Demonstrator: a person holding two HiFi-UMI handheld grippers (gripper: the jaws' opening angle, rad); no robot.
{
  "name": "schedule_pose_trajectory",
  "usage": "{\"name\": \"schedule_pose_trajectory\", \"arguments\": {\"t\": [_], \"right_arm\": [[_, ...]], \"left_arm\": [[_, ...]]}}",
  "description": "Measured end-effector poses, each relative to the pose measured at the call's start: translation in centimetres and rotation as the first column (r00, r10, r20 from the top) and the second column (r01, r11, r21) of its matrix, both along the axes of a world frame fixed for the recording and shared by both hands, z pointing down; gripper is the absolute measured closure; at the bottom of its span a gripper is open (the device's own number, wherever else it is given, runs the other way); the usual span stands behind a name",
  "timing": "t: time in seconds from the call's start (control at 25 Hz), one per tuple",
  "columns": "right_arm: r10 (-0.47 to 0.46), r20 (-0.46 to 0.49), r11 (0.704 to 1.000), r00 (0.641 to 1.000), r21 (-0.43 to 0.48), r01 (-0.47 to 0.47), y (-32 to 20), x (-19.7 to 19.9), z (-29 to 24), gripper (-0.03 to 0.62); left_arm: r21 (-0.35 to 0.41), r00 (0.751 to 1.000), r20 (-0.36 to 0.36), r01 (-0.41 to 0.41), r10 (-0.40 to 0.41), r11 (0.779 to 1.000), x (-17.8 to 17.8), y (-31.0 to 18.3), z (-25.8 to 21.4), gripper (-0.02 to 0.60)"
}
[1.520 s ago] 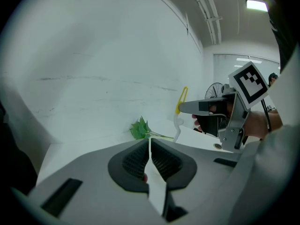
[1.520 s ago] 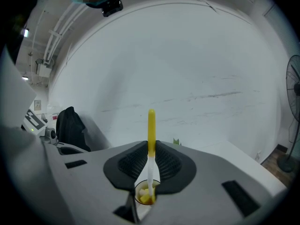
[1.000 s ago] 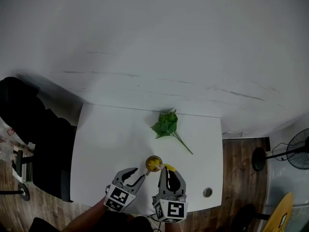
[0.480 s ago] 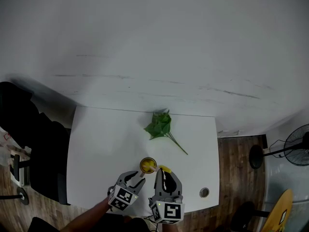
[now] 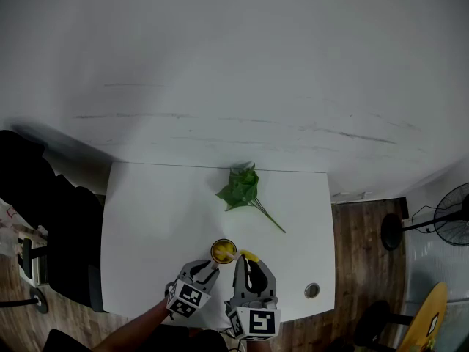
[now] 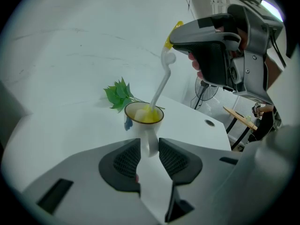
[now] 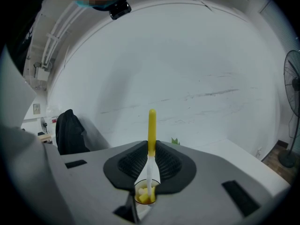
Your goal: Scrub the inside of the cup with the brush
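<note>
A white cup (image 5: 223,251) with a yellow inside stands near the front of the white table (image 5: 161,211). In the left gripper view the cup (image 6: 144,114) has its handle between the pads of my left gripper (image 6: 149,144), whose jaws are closing on it and touch both sides. My right gripper (image 5: 248,262) is shut on the white-and-yellow brush (image 7: 151,130), which it holds upright from above. The brush (image 6: 161,83) leans into the cup, and its yellow sponge head sits inside the cup (image 7: 145,196).
A green leafy sprig (image 5: 240,189) lies behind the cup. A round cable hole (image 5: 312,290) sits at the table's front right corner. A black chair (image 5: 44,218) stands to the left, and a fan (image 5: 440,218) on the wooden floor to the right.
My left gripper has moved in toward the cup and its jaws have narrowed around the handle. The right gripper keeps the brush in the cup.
</note>
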State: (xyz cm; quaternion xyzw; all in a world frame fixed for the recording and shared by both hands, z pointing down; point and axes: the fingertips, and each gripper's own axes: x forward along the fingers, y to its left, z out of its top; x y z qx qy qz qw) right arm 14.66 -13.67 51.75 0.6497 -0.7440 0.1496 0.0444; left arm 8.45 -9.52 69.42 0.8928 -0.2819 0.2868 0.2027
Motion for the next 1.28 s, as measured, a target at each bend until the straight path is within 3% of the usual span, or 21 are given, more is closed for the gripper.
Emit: {"name": "schedule_pose_trajectory", "arguments": {"t": [0.24,0.68,1.28], "right_arm": [[0.009,-0.001,1.0,1.0,-0.005,-0.009,0.0,0.2,0.0,0.528],[0.017,-0.009,1.0,1.0,-0.017,-0.017,0.0,-0.2,-0.3,0.528],[0.031,-0.04,0.997,0.999,0.078,-0.027,0.2,0.7,-4.2,0.53]], "left_arm": [[-0.005,1.0,-0.023,0.007,-0.007,1.0,0.5,0.3,0.1,0.503],[0.008,0.999,-0.032,0.011,-0.01,1.0,0.4,0.2,0.2,0.506],[0.019,1.0,-0.024,0.021,-0.021,1.0,0.3,0.4,0.2,0.506]]}}
